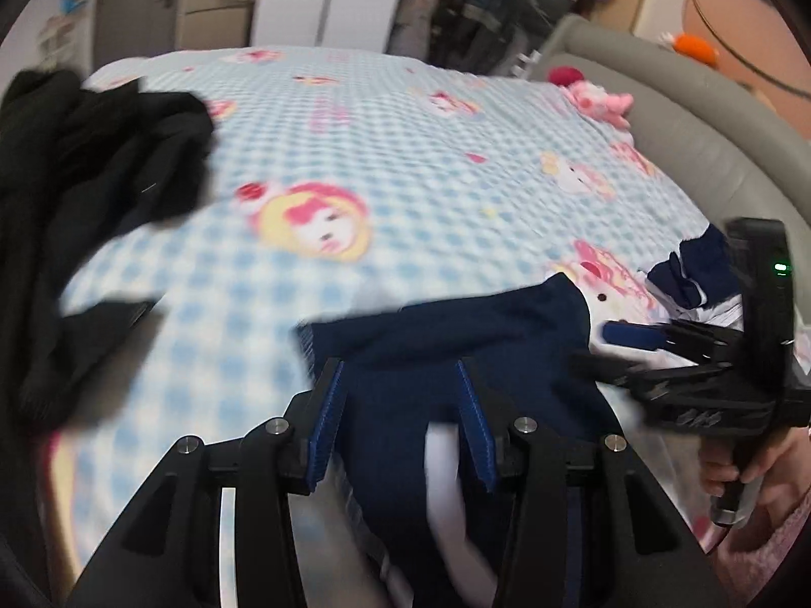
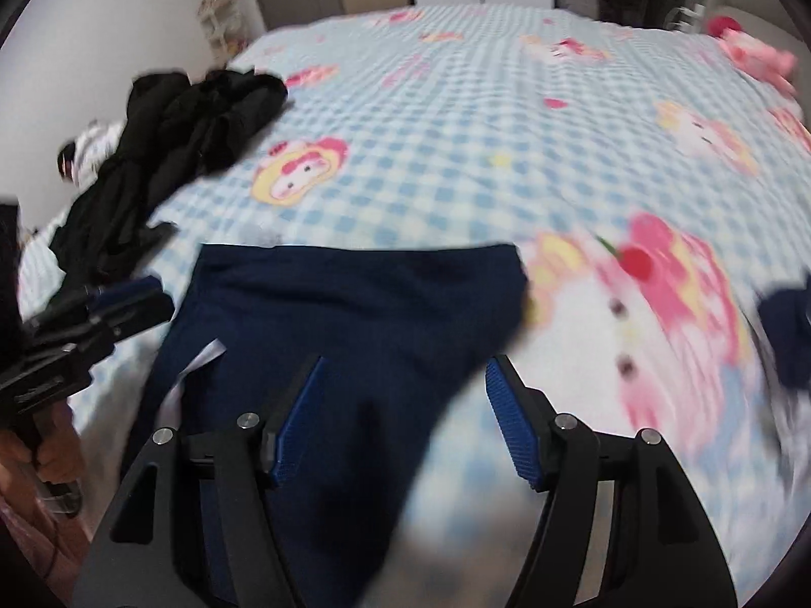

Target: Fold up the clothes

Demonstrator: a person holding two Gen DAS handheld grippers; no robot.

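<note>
Navy garment (image 2: 349, 304) lies near, likely long axis near-far; left gripper (image 1: 400, 420) over it, right gripper (image 2: 405, 420) at its right edge, both jaws apart, empty.

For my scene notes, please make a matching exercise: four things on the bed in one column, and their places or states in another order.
Things:
1. navy garment
2. black clothes
3. pink plush toy
4. left claw

Places or states:
a. far side, by the grey bed frame
b. open, over navy cloth
c. heaped at the left
d. spread nearest both cameras

Pairs: 1-d, 2-c, 3-a, 4-b
</note>
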